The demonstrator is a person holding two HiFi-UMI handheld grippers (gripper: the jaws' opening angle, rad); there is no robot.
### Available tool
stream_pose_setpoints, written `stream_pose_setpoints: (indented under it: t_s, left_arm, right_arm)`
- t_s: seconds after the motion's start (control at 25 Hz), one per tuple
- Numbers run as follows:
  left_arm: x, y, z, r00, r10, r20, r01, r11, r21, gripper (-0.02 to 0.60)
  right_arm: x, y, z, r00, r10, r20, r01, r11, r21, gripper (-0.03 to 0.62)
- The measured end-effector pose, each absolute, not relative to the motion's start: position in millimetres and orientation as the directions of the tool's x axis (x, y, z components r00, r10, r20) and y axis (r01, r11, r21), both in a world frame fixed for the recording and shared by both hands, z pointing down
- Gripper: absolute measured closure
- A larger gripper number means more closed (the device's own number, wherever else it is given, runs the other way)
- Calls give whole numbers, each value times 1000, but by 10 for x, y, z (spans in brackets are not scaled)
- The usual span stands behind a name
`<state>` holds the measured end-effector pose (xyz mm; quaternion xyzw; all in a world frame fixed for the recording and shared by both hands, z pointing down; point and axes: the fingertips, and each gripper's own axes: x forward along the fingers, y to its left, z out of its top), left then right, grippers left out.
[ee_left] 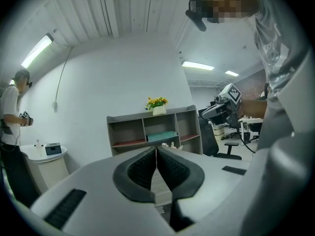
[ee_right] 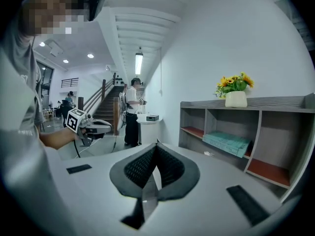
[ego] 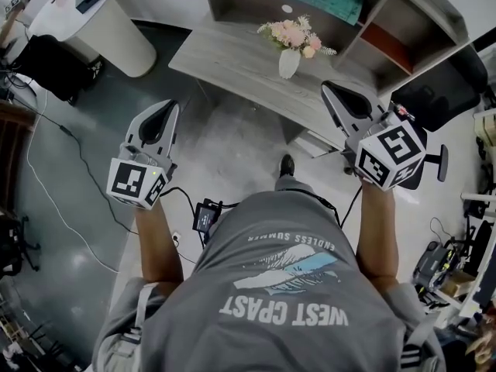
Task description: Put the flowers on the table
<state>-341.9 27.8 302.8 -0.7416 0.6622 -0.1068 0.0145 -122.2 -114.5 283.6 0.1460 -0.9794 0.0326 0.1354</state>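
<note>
Flowers (ego: 292, 36), pink and cream, stand in a white vase (ego: 288, 63) on the grey worktop (ego: 225, 56), just in front of the shelf unit (ego: 403, 22). On top of the shelf unit sit yellow flowers (ee_right: 234, 84) in a pale pot (ee_right: 236, 99). The left tongs (ee_left: 156, 149) and the right tongs (ee_right: 156, 145) hang in the air, well short of the shelf unit. Each has its jaws pressed together with nothing between them. In the left gripper view, pale sprigs below the shelf unit are probably the pink bunch, though they are too small to be sure.
</note>
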Motion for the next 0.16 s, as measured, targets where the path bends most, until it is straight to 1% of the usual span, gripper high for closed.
stream_pose_setpoints:
  t_s: [0.16]
  left_arm:
    - [-3511,293,3117,109,-982,152,-978,-134,-162,560]
  right_arm:
    - [-1285,-1132,2884,-915,-286,283,-306,952,-26,568]
